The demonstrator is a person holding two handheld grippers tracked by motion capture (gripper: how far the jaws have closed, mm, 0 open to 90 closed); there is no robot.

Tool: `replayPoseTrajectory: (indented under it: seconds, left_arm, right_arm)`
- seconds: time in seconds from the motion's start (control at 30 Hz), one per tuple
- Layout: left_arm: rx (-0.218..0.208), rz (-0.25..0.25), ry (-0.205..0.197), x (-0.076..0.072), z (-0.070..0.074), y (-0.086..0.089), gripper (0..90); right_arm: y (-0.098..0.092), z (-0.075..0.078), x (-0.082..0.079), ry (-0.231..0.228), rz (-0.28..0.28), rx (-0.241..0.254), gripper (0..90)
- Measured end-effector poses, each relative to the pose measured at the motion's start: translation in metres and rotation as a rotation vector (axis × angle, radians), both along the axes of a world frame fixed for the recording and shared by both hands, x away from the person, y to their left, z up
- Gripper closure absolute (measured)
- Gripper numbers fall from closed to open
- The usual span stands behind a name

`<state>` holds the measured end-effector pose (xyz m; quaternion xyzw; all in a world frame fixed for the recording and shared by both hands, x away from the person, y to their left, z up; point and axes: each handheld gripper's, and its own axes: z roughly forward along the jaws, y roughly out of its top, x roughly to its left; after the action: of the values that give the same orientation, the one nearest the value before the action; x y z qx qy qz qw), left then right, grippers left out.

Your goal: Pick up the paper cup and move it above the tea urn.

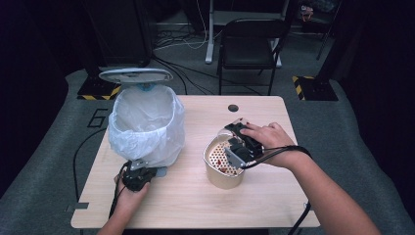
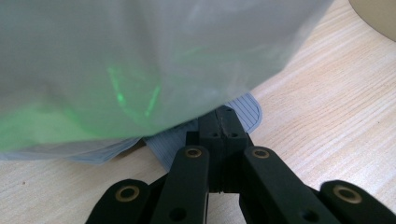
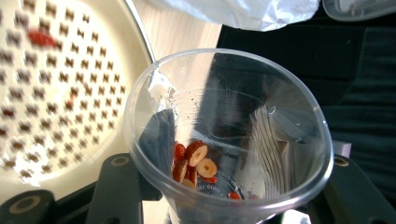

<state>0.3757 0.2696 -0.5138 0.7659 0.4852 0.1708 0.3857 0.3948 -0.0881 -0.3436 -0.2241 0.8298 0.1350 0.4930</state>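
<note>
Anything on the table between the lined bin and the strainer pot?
Nothing: in the high view bare table runs between the bin and the pot. The bin's pedal lies at the bin's own foot.

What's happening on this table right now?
A person works with two handheld grippers. The right gripper holds a clear plastic cup with red date slices above a cream strainer pot. The left gripper, shut, presses the pedal of a lined trash bin, its lid up.
</note>
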Motion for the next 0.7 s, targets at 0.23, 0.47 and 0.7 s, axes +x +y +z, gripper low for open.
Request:
replayPoseTrajectory:
  seconds: [0.23,0.47,0.7]
  left_arm:
    - [-0.002,0.002,-0.001,0.000,0.000,0.000,90.0]
    - [0.000,-0.002,0.000,0.000,0.000,0.000,90.0]
    - [0.002,0.010,-0.011,0.001,-0.001,0.000,90.0]
  right_arm:
    - [-0.008,0.010,0.008,0.147,-0.043,0.203,46.9]
    - [-0.018,0.016,0.017,0.313,-0.079,0.445,46.8]
    - [-0.030,0.018,0.028,0.511,-0.129,0.674,46.9]
